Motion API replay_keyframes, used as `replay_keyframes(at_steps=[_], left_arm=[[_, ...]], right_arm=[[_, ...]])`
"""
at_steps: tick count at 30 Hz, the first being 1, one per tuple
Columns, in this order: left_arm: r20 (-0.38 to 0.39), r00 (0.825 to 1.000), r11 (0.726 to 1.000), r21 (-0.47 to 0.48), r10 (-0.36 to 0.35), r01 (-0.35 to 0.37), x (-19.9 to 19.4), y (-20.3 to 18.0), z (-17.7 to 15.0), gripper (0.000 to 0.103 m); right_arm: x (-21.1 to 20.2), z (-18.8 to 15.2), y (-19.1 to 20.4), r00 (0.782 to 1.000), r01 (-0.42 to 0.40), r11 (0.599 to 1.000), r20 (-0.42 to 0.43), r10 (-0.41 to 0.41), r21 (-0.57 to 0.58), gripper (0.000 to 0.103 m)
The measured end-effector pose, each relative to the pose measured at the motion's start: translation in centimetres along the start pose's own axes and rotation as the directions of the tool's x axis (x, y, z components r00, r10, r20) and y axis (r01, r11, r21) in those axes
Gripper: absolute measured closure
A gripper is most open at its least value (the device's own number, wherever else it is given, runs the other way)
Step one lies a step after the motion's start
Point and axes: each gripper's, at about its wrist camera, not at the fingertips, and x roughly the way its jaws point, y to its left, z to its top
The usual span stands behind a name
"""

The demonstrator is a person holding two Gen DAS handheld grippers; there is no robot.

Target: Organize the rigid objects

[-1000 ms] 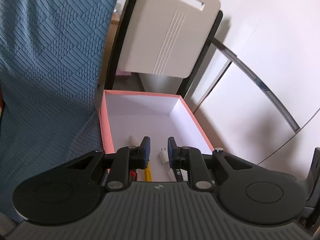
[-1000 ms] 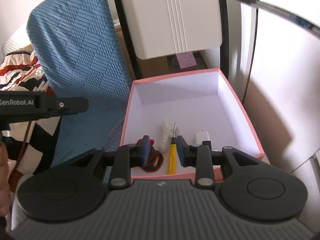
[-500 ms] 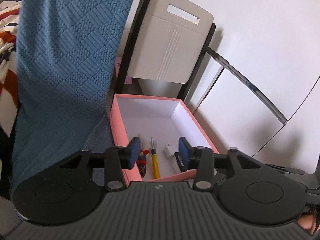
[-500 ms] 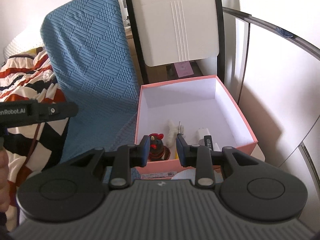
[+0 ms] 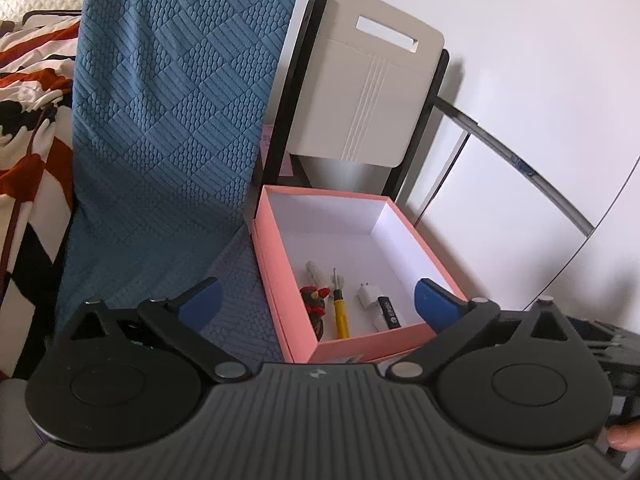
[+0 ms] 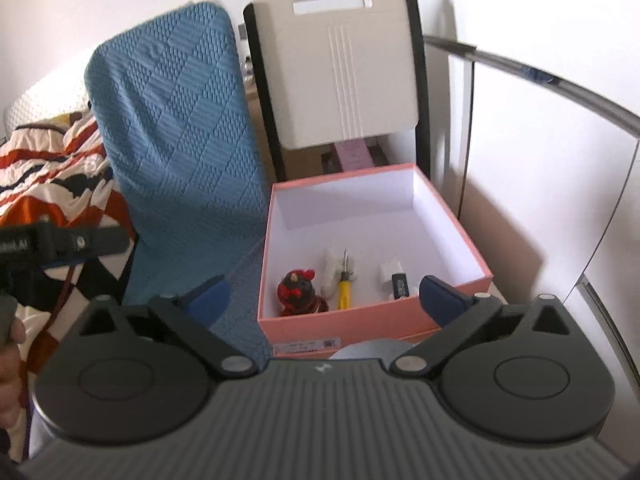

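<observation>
In the left wrist view the left gripper (image 5: 316, 300) has its jaws swinging open to full spread with nothing between them; the pink box (image 5: 372, 342) lies at twelve o'clock, just ahead, and the yellow screwdriver (image 5: 340, 316) inside runs its long axis from six to twelve. In the right wrist view the right gripper (image 6: 324, 292), jaws likewise opening and empty, faces the same box at twelve o'clock. Both claws were nearly closed a second ago and sat closer over the box; neither hand is clearly nearer.
</observation>
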Motion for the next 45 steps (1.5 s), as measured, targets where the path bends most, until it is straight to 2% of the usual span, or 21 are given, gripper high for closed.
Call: replay_keyframes(at_steps=[17, 45], left_arm=[[0.005, 1.000, 1.000, 0.007, -0.022, 0.022, -0.6, -1.3, -2.7, 0.000], [0.006, 1.000, 0.999, 0.031, 0.016, -0.016, -1.5, -1.7, -3.2, 0.000]], right_arm=[[-1.2, -2.2, -0.7, 1.000, -0.017, 1.000, 0.004, 0.017, 0.004, 0.000], [-2.2, -2.9, -0.2, 1.000, 0.007, 1.000, 0.011, -0.007, -0.008, 0.000]])
